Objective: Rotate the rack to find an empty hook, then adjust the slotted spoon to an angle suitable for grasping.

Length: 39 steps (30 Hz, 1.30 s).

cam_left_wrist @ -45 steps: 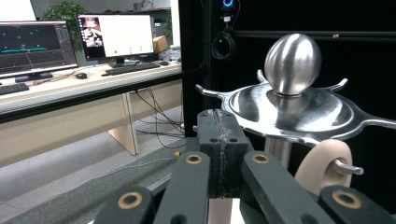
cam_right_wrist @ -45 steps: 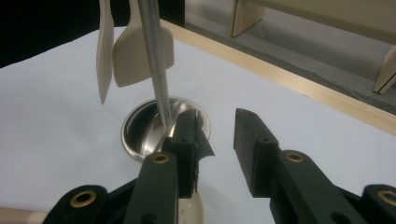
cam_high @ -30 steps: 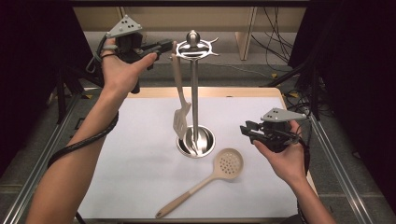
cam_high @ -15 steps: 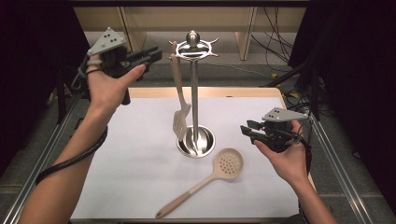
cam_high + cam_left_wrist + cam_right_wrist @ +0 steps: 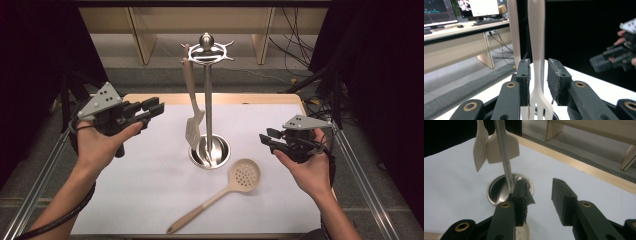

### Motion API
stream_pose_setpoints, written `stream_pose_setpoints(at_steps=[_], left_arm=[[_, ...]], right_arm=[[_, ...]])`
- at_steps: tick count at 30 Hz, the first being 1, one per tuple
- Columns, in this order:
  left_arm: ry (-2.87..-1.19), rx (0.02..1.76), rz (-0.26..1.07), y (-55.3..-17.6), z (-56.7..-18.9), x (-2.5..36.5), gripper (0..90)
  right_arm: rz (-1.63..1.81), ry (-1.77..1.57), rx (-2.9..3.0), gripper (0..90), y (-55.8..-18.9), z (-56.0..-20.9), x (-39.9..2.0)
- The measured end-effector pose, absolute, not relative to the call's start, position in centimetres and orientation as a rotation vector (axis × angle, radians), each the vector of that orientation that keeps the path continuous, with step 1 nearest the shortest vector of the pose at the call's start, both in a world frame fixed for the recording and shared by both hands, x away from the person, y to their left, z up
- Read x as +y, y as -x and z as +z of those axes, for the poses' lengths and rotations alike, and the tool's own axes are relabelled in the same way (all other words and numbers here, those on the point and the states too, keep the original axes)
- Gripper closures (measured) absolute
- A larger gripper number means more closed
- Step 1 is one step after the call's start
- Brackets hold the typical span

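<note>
While your left gripper (image 5: 152,107) has just been opening, empty, left of the rack (image 5: 208,100), your right gripper (image 5: 267,137) hangs part-open, empty.

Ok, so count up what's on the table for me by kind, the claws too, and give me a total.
Hanging spatulas, cream: 2
Slotted spoon, cream, lying on the table: 1
Metal stand: 1
Claws, the left claw and the right claw, both open: 2
Total: 6
</note>
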<state>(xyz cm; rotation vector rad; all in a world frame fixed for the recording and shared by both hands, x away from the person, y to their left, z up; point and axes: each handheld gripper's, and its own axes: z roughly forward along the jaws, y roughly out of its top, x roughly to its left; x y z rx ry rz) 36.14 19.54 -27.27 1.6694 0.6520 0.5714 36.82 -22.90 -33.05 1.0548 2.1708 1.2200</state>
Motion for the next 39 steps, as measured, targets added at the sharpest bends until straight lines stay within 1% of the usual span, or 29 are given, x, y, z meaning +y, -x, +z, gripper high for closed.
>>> stream_pose_setpoints(at_steps=[3,6,7,8,11,15,19,24,26,27,31,33,39], left_arm=[[-1.705,0.661,0.545,-35.6,-28.7,19.5,71.9],[-1.751,0.658,0.494,-35.0,-30.2,19.2,75.4],[-1.770,0.652,0.481,-34.7,-30.7,19.2,77.5],[-1.794,0.648,0.469,-34.4,-31.2,19.0,80.7],[-1.874,0.632,0.384,-33.4,-32.9,18.0,89.0],[-1.952,0.601,0.243,-31.9,-35.0,16.0,89.3],[-2.047,0.529,0.111,-31.0,-37.4,13.6,89.3],[-2.164,0.472,-0.025,-30.1,-40.8,10.5,89.3],[-2.221,0.454,-0.043,-29.8,-41.8,9.6,89.3],[-2.249,0.419,-0.045,-29.7,-42.3,9.3,89.3],[-2.320,0.417,-0.114,-28.9,-43.5,8.3,89.3],[-2.344,0.388,-0.119,-28.8,-43.8,8.0,89.3],[-2.423,0.391,-0.125,-28.6,-44.7,7.9,89.3]], right_arm=[[1.221,-1.016,2.146,65.7,-37.0,-33.0,-23.0],[1.221,-1.051,2.161,65.7,-36.9,-32.8,-22.9],[1.219,-1.014,2.148,65.7,-37.2,-32.8,-22.9],[1.236,-1.045,2.143,65.7,-37.2,-32.9,-22.8],[1.217,-1.026,2.168,65.7,-37.4,-32.8,-22.9],[1.214,-1.055,2.174,65.7,-37.5,-33.0,-23.0],[1.211,-1.078,2.175,65.7,-37.5,-33.2,-23.3],[1.200,-1.068,2.152,65.7,-37.6,-33.3,-23.7],[1.197,-1.067,2.161,65.7,-37.6,-33.3,-23.8],[1.210,-1.086,2.141,65.7,-37.4,-33.3,-23.7],[1.202,-1.091,2.160,65.7,-37.2,-33.2,-23.6],[1.193,-1.061,2.159,65.7,-37.2,-33.2,-23.7],[1.191,-1.085,2.163,65.8,-37.3,-33.3,-23.8]])
